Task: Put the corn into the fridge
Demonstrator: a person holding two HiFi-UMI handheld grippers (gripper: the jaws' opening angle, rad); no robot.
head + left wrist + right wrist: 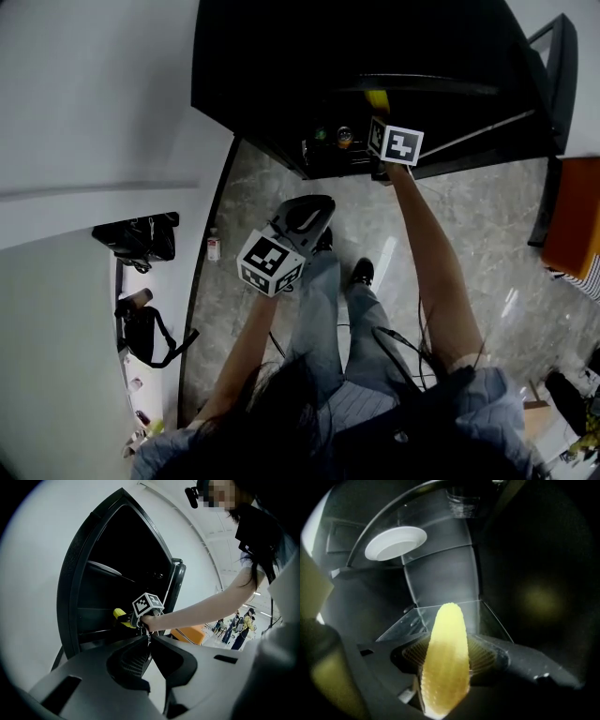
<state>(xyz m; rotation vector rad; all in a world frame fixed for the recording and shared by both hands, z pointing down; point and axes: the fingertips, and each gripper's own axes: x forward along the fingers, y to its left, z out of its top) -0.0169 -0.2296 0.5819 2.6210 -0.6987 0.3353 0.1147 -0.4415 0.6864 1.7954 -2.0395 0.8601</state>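
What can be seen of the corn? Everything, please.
The corn is a yellow, tapered cob with rows of small kernels, no husk. The right tool is shut on its thick end, ribbed pads on both sides. Its tip points into the dark fridge, above a clear shelf. Nothing else visibly touches it.

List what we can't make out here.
- Head view: black fridge interior lost in shadow; two small items at its lower edge too small and dark to identify.
- Left gripper view: yellow corn cob mostly hidden behind the marker cube of the right gripper.
- Right gripper view: cob's base cut off by the bottom edge; contact with the clear glass shelf unclear.
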